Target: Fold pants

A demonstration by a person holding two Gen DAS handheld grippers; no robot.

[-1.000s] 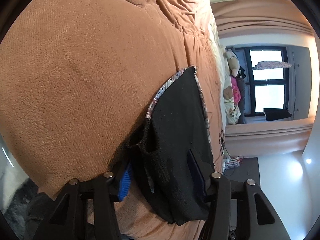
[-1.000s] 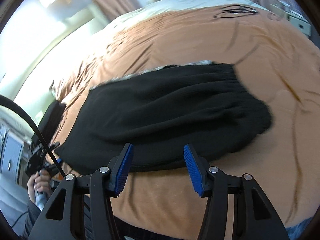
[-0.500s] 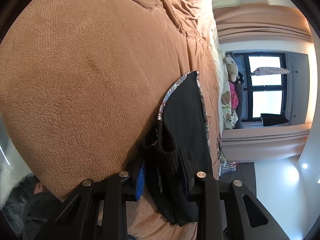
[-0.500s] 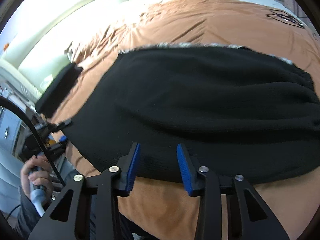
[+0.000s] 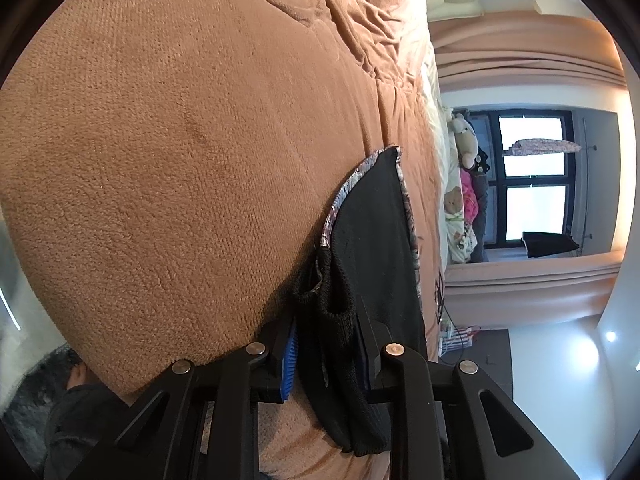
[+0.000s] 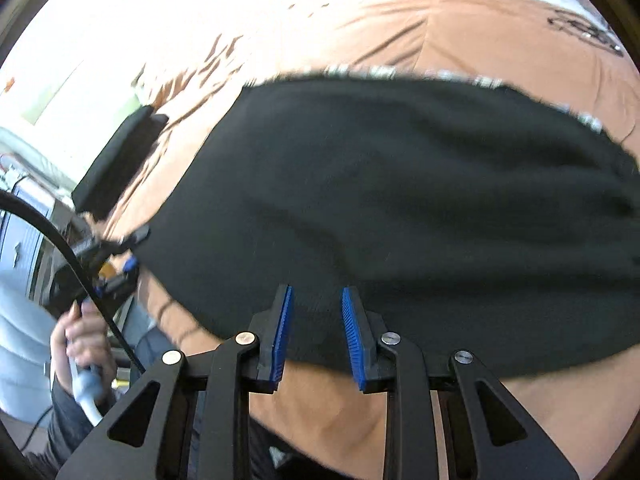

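Note:
Black pants (image 6: 400, 208) with a patterned lining edge lie flat on the tan blanket (image 6: 460, 28) of a bed. In the left wrist view my left gripper (image 5: 326, 340) is shut on a bunched end of the pants (image 5: 372, 232), right at the bed's edge. In the right wrist view my right gripper (image 6: 316, 328) is partly closed, its blue pads either side of the pants' near hem; the cloth lies between them but the pads stand apart. The left gripper (image 6: 120, 256) shows at the pants' left end in that view.
The blanket (image 5: 180, 160) spreads wide beyond the pants. Soft toys (image 5: 464, 184) and a window (image 5: 532, 176) are past the far bedside. A folded black item (image 6: 116, 164) lies on the bed left of the pants. The person's hand (image 6: 80, 340) holds the left handle.
The left gripper closed from open onto the pants' end. The right gripper moved in toward the near hem and narrowed its jaws around it.

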